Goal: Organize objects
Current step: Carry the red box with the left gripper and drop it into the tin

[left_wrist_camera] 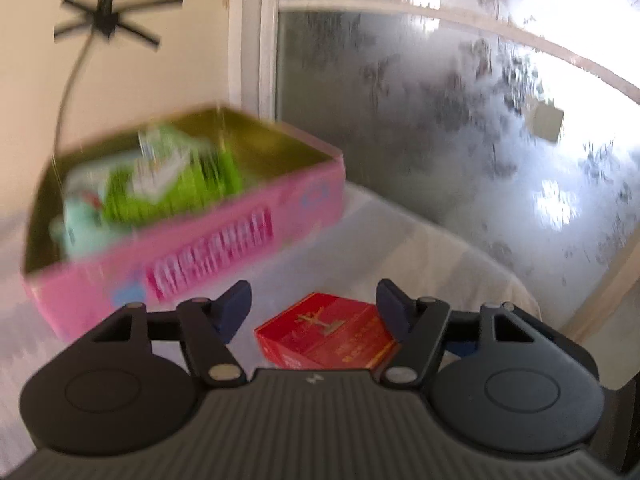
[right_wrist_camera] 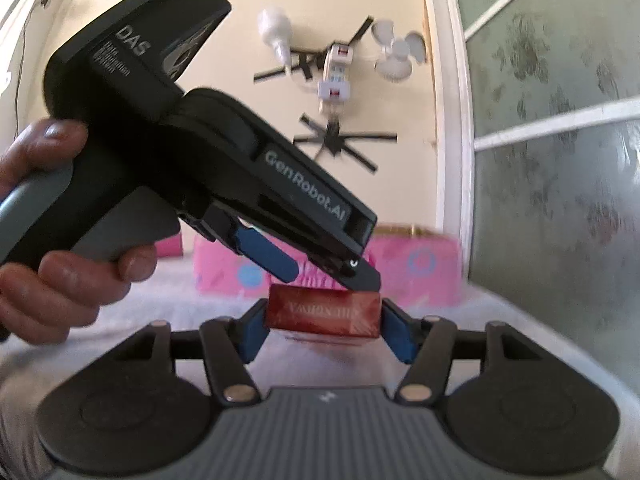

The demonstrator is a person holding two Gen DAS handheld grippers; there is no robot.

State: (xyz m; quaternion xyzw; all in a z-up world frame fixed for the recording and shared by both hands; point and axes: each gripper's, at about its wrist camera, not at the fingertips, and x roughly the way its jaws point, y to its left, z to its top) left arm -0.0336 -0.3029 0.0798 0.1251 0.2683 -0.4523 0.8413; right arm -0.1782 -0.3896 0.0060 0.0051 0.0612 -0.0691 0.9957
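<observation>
Frosted glass [left_wrist_camera: 460, 128] with a blotchy pattern fills the right side of both views, next to a cream wall [left_wrist_camera: 160, 60] where black tape strips hold a cable; the right wrist view also shows a white power strip [right_wrist_camera: 335, 76] and a small white fan [right_wrist_camera: 396, 54] taped there. Below lies a pale cloth [left_wrist_camera: 360, 248] covering the surface. At its far left, near the wall, stands an open pink box [left_wrist_camera: 208, 252], gold inside, holding blurred green and mint packets [left_wrist_camera: 152, 188]. Nearer the front edge is a red box [right_wrist_camera: 323, 314]. The right gripper [right_wrist_camera: 323, 328] is clenched on it, one blue pad pressed to each end, and the red box appears raised slightly off the cloth. The left gripper [left_wrist_camera: 314, 312], held by a hand [right_wrist_camera: 52, 248], hangs just above the red box, tilted down; its jaws are released, with nothing between the blue pads. One of its fingers [right_wrist_camera: 362, 276] comes close to the top of the red box, but touching cannot be told.
</observation>
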